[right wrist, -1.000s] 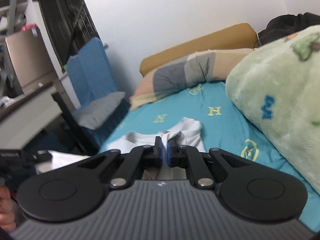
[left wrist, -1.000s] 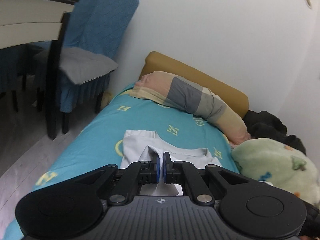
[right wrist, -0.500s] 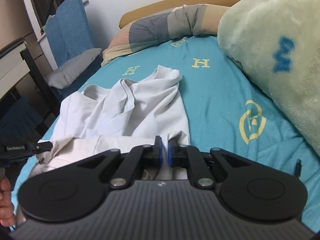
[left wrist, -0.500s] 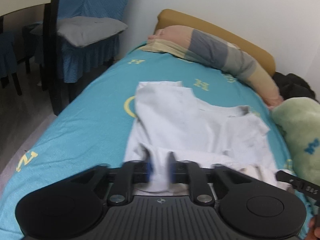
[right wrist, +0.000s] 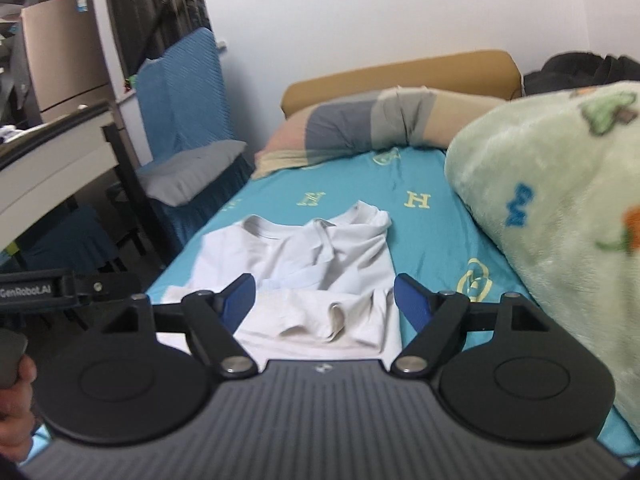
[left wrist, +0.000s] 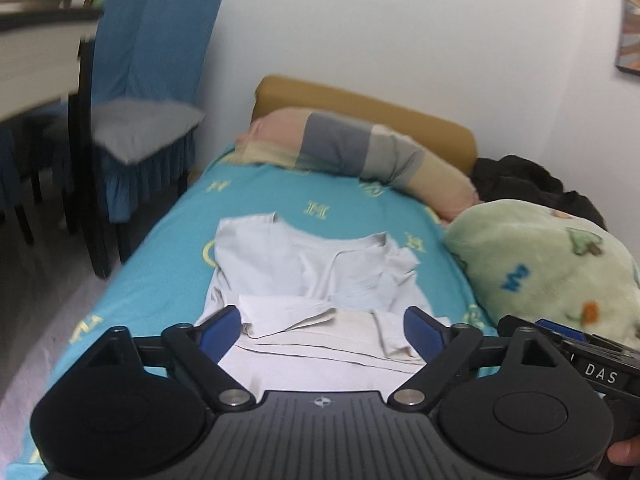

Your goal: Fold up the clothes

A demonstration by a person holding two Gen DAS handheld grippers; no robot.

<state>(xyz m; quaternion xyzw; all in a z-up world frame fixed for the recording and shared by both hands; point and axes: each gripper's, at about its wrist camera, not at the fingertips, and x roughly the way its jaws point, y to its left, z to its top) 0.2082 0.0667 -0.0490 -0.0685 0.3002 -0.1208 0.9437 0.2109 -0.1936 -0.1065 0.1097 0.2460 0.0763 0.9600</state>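
Left wrist, my gripper: my left gripper (left wrist: 322, 330) has its blue pads spread wide, holding nothing, hovering over the near edge of the shirt.
Left wrist, shirt: the pale grey shirt (left wrist: 316, 276) lies on the teal sheet (left wrist: 168, 264), its near hem turned up over the body in a rumpled band.
Left wrist, progress: I judge one rough fold is laid; sleeves and the neck end look unfolded, and the creases need smoothing.
Left wrist, writing: "DAS" on my other tool at the right edge; yellow "H" marks on the sheet.
Right wrist, my gripper: my right gripper (right wrist: 324, 300) is also spread apart and empty above the shirt's near edge.
Right wrist, shirt: collar end bunched towards the striped pillow (right wrist: 372, 128), green blanket (right wrist: 552, 216) beside it.
Right wrist, writing: "GenRobot.AI" on the left tool.
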